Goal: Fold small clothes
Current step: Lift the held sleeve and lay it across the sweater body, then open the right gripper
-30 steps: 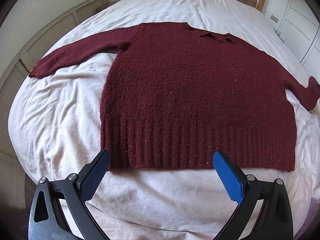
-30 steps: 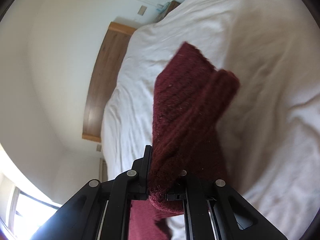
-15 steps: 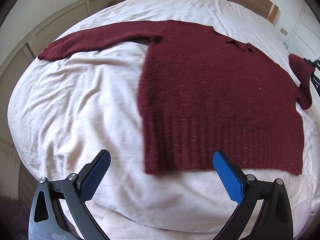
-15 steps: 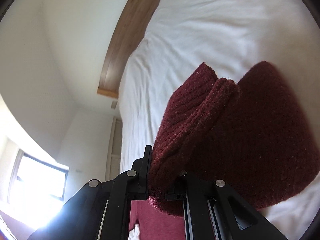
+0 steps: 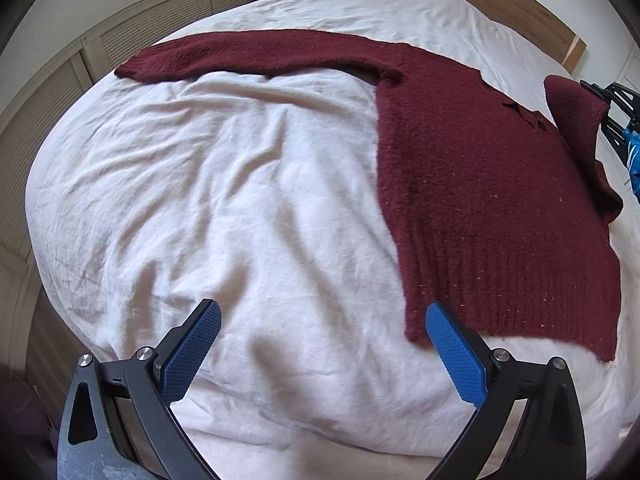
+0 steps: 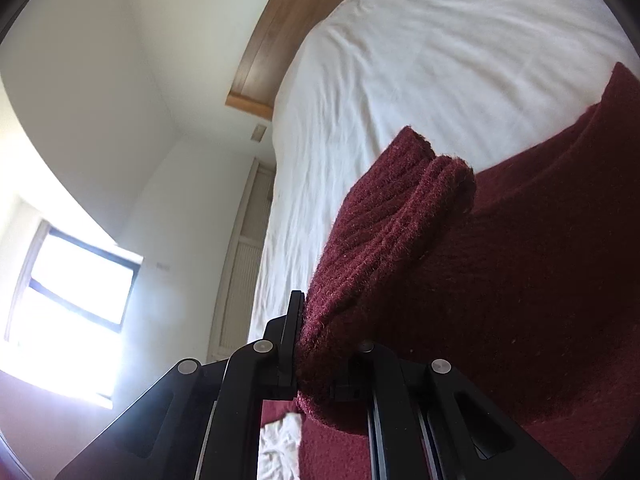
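Observation:
A dark red knitted sweater (image 5: 492, 184) lies flat on the white bed (image 5: 224, 208), its left sleeve (image 5: 248, 54) stretched out toward the far left. My left gripper (image 5: 320, 354) is open and empty, hovering over bare sheet left of the sweater's ribbed hem (image 5: 520, 312). My right gripper (image 6: 316, 356) is shut on the cuff of the right sleeve (image 6: 384, 248) and holds it lifted over the sweater's body; the lifted sleeve (image 5: 576, 116) and that gripper (image 5: 612, 112) also show at the right edge of the left wrist view.
A wooden headboard (image 5: 500, 0) runs along the far side of the bed. Louvred cupboard doors (image 5: 120, 36) line the wall on the left. A bright window (image 6: 76, 280) shows in the right wrist view.
My left gripper has swung left, away from the hem and over bare sheet. My right gripper has carried the right sleeve cuff inward over the sweater's body.

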The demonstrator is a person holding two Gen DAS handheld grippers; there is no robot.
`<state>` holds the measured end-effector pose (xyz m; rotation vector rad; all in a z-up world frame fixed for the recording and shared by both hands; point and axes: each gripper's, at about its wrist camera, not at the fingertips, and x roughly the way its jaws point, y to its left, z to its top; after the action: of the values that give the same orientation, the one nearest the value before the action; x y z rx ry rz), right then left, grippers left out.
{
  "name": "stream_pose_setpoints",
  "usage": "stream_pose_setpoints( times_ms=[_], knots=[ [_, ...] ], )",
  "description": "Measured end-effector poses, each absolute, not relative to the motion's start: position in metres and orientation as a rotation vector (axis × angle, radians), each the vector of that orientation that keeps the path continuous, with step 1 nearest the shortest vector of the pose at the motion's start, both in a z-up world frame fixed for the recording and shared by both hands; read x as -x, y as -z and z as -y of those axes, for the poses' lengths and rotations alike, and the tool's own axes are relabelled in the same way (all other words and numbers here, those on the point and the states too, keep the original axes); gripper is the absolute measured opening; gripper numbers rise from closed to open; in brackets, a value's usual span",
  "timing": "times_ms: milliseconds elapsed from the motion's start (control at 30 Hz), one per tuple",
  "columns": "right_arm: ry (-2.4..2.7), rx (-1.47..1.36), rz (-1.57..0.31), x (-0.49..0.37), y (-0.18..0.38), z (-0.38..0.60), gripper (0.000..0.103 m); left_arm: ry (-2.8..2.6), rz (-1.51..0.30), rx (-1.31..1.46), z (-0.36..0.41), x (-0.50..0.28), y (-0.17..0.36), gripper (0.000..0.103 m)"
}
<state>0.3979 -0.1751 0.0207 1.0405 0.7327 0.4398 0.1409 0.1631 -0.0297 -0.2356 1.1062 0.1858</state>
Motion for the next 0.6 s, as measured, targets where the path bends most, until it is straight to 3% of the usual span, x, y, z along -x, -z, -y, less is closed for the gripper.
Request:
stream_pose_setpoints(
  times_ms=[600],
  knots=[
    [-0.398,-0.635,-0.995,-0.419,0.035,0.031,0.012,-0.218,-1.09,0.336,-0.192,-0.136,0.038,0.101]
  ],
)
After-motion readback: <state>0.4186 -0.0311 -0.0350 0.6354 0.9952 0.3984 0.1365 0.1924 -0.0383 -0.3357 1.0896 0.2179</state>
